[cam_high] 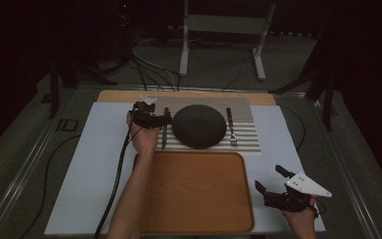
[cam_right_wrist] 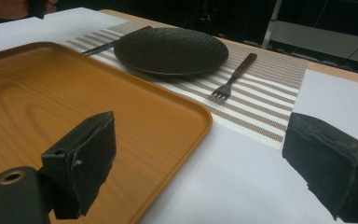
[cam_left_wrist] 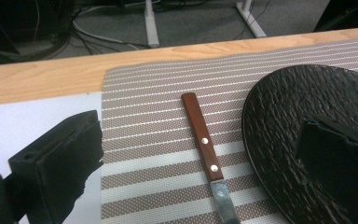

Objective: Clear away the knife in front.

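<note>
Reaching over the striped mat (cam_high: pixel 243 142), the left tool (cam_high: pixel 166 118) hangs with its jaws spread wide, one on each side of the knife (cam_left_wrist: pixel 204 145), so it looks ready to pinch the brown handle. The knife lies flat on the mat, just left of the dark plate (cam_high: pixel 199 126). The fork (cam_high: pixel 231 127) lies on the plate's other side, like a set place for dinner. The wooden tray (cam_high: pixel 199 191) sits bare in front, maybe waiting for these things. The right tool (cam_high: pixel 271 185) waits off to the right over the bench (cam_high: pixel 94 164), jaws apart, holding nothing.
</note>
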### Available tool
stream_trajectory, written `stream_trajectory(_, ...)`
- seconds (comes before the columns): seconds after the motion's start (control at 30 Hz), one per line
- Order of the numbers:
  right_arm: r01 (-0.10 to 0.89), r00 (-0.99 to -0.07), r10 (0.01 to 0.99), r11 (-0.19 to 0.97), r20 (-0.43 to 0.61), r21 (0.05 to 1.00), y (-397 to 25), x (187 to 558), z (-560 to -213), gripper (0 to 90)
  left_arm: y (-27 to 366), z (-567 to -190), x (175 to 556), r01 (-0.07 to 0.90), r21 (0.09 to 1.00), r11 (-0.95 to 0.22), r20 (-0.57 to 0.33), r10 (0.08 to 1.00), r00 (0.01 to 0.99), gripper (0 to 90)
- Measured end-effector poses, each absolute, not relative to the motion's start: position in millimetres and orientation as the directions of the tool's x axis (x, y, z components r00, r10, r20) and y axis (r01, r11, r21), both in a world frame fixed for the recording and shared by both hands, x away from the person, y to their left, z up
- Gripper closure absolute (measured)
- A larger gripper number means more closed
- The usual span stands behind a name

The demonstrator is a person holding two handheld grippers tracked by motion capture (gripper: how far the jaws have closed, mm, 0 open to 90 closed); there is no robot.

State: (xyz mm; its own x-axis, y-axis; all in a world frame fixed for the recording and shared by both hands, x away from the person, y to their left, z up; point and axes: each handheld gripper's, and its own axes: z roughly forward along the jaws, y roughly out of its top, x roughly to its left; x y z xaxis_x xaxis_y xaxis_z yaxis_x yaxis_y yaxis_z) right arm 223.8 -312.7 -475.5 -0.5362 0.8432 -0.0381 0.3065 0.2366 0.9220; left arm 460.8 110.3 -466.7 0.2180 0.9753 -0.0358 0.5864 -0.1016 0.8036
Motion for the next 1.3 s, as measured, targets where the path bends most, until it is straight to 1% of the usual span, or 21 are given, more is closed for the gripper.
stream_trajectory(0.33, 0.311, -0.538, 0.842, 0.239, -0.037, 0.920, -312, 224, -476, 9.6, 98, -475, 469, 0.624, 0.772, -0.121, -0.027, 0.975, 0.223, 2.7)
stream_trajectory(0.57, 0.312, -0.538, 0.842, 0.238, -0.035, 0.920, -313, 224, -476, 9.6, 94, -480, 476, 0.673, 0.733, -0.105, -0.045, 0.978, 0.202, 8.5)
stream_trajectory(0.67, 0.313, -0.539, 0.842, 0.239, -0.035, 0.919, -313, 225, -476, 9.6, 95, -486, 479, 0.699, 0.710, -0.089, -0.042, 0.985, 0.168, 16.5)
stream_trajectory(0.73, 0.314, -0.540, 0.841, 0.240, -0.035, 0.919, -313, 225, -476, 9.6, 95, -490, 481, 0.716, 0.691, -0.097, -0.029, 0.986, 0.162, 18.5)
stream_trajectory(0.77, 0.314, -0.540, 0.841, 0.240, -0.035, 0.919, -313, 225, -476, 9.6, 95, -492, 482, 0.720, 0.687, -0.099, -0.028, 0.986, 0.163, 20.9)
stream_trajectory(0.8, 0.314, -0.541, 0.841, 0.240, -0.034, 0.918, -313, 225, -476, 9.6, 95, -494, 482, 0.725, 0.682, -0.102, -0.037, 0.984, 0.173, 24.9)
stream_trajectory(0.83, 0.314, -0.541, 0.841, 0.240, -0.034, 0.918, -313, 225, -476, 9.6, 95, -494, 482, 0.725, 0.682, -0.102, -0.037, 0.984, 0.173, 31.7)
stream_trajectory(0.87, 0.315, -0.541, 0.840, 0.240, -0.035, 0.918, -313, 225, -476, 9.6, 95, -496, 483, 0.731, 0.674, -0.102, -0.047, 0.983, 0.180, 31.7)
stream_trajectory(0.9, 0.315, -0.541, 0.841, 0.241, -0.035, 0.918, -313, 225, -476, 9.6, 94, -497, 484, 0.734, 0.672, -0.101, -0.051, 0.982, 0.183, 37.8)
stream_trajectory(0.93, 0.315, -0.540, 0.841, 0.241, -0.035, 0.918, -313, 225, -476, 9.6, 94, -498, 484, 0.737, 0.668, -0.102, -0.056, 0.981, 0.187, 41.6)
stream_trajectory(0.97, 0.315, -0.540, 0.841, 0.241, -0.035, 0.918, -313, 225, -476, 9.6, 94, -498, 484, 0.737, 0.668, -0.102, -0.056, 0.981, 0.187, 43.6)
stream_trajectory(1.0, 0.315, -0.540, 0.841, 0.241, -0.035, 0.918, -313, 225, -476, 9.6, 93, -500, 485, 0.742, 0.663, -0.100, -0.070, 0.978, 0.195, 43.6)
stream_trajectory(1.03, 0.315, -0.540, 0.841, 0.241, -0.036, 0.918, -313, 225, -476, 9.6, 93, -501, 485, 0.745, 0.659, -0.104, -0.071, 0.977, 0.200, 47.7)
stream_trajectory(1.17, 0.316, -0.540, 0.841, 0.241, -0.035, 0.917, -313, 225, -476, 9.6, 89, -506, 485, 0.763, 0.635, -0.123, -0.067, 0.975, 0.212, 56.2)
stream_trajectory(1.3, 0.317, -0.540, 0.841, 0.243, -0.036, 0.917, -313, 225, -476, 9.6, 86, -512, 486, 0.776, 0.617, -0.135, -0.054, 0.976, 0.212, 61.4)
